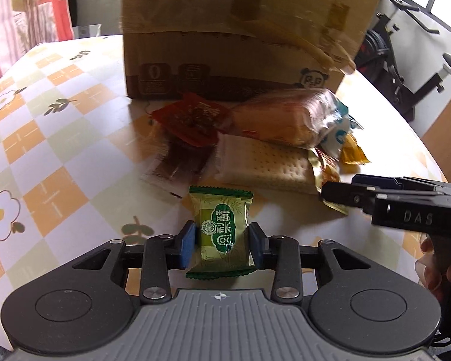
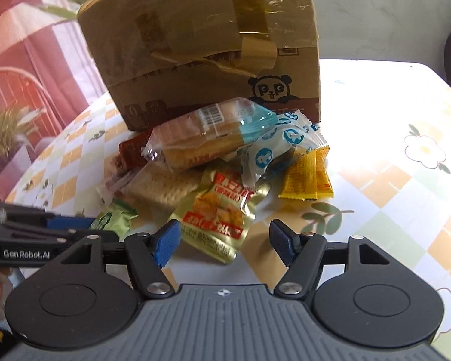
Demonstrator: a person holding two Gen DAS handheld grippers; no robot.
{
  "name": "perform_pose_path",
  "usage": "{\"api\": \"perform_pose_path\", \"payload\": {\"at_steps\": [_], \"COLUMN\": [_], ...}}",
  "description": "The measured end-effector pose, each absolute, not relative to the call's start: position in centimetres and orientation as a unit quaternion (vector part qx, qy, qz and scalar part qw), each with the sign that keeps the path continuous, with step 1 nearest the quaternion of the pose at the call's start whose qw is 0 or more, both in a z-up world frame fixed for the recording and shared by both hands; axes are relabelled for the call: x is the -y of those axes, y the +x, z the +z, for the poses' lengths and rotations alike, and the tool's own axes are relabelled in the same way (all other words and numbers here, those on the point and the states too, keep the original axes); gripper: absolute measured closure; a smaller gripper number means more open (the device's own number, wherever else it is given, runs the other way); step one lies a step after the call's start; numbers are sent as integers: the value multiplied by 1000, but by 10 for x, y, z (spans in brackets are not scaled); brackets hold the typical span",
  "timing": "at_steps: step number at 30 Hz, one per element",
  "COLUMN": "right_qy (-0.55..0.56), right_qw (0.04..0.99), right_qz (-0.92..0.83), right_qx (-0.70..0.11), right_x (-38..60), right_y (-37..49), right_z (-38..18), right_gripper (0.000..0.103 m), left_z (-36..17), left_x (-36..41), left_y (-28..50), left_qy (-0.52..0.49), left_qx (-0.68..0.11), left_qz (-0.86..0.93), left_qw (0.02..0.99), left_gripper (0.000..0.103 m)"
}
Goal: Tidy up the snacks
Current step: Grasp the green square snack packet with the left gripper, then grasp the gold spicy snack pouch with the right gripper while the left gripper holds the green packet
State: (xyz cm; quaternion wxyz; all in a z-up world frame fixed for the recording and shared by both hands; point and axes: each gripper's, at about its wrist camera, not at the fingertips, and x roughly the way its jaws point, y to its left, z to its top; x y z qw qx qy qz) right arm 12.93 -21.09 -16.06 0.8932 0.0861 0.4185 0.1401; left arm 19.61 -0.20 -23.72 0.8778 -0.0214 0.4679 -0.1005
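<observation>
Left claw (image 1: pixel 221 246) clamped on green snack packet (image 1: pixel 222 234), blue pads pressing both sides, packet just in front of snack pile on counter (image 1: pixel 60 138). Right claw (image 2: pixel 224 242) gaping about halfway, nothing gripped, gold chip pouch (image 2: pixel 219 216) lying between its tips, not touched. Pile itself: bread in clear wrap (image 2: pixel 195 141), cracker pack (image 1: pixel 267 162), yellow sachet (image 2: pixel 308 174), red packet (image 1: pixel 192 117), all crammed against taped cardboard box (image 1: pixel 240 33). Checkered floral cloth underneath.

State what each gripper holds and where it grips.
Left gripper clamps the small green foil-wrapped pastry packet across its two side edges, near the middle. Right gripper holds nothing; its jaws stand open.
</observation>
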Motion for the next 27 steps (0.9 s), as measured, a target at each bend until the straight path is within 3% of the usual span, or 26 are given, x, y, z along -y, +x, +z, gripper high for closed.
{"api": "perform_pose_path", "payload": {"at_steps": [7, 11, 17, 27], "right_qy": [134, 72, 91, 17], "right_qw": [893, 907, 907, 907], "right_qz": [108, 104, 124, 155], "right_qx": [-416, -402, -391, -391], "right_x": [210, 193, 199, 189], "right_y": [158, 157, 139, 100], "right_z": [-165, -165, -167, -163], "right_gripper": [34, 34, 44, 48], "left_z": [-237, -237, -238, -239], "left_x": [-6, -9, -12, -16], "left_y": [196, 195, 194, 194], "left_qy": [-29, -33, -38, -46], "left_qx": [-461, -457, -454, -450], "left_qz": [-94, -95, -97, -101], "left_qw": [882, 884, 885, 886], "left_gripper": [64, 64, 64, 64]}}
